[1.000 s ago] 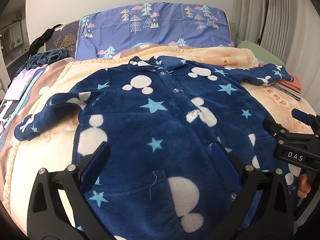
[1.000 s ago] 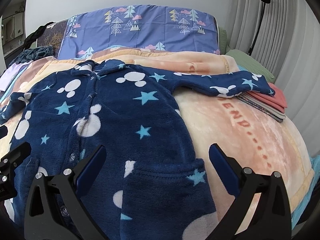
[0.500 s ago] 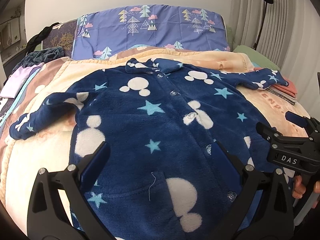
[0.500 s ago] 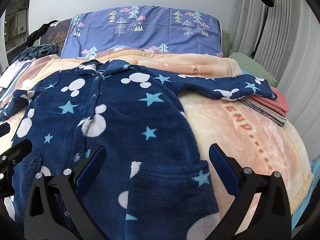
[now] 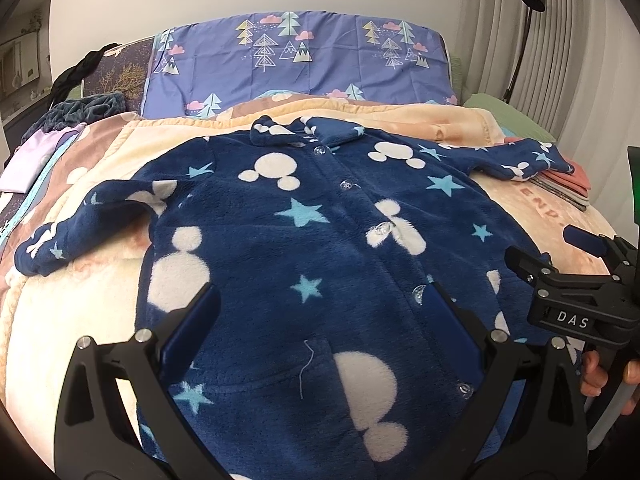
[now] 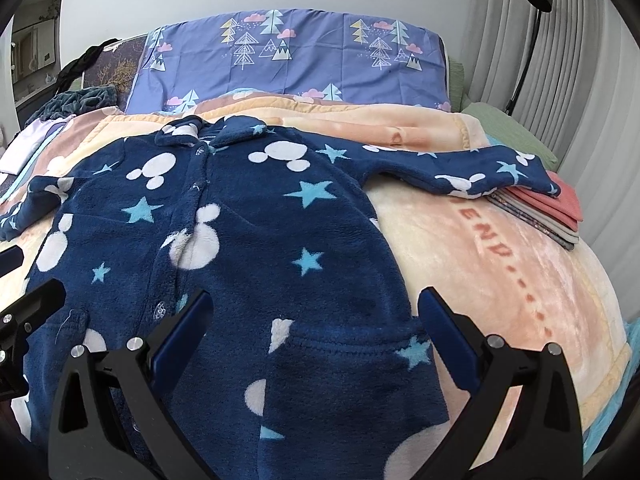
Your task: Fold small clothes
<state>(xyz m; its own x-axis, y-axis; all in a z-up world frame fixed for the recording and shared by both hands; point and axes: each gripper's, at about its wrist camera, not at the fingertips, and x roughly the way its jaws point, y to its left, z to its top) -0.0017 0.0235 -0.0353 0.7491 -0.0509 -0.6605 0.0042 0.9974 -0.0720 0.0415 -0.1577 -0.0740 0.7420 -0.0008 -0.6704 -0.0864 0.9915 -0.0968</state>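
Both left gripper (image 5: pixel 324 316) and right gripper (image 6: pixel 314 316) are held wide open and empty over the near hem of the fleece onesie (image 5: pixel 320 240), laid flat with collar far, right sleeve (image 6: pixel 472 172) nearer the right gripper.

"DAS" on right gripper (image 5: pixel 576 276), "END" on blanket (image 6: pixel 492 240)

We could not see the pajama top's (image 5: pixel 320 240) hem, cut off by the bottom edge. Its right sleeve (image 6: pixel 472 172) covered part of the folded clothes (image 6: pixel 556 208).
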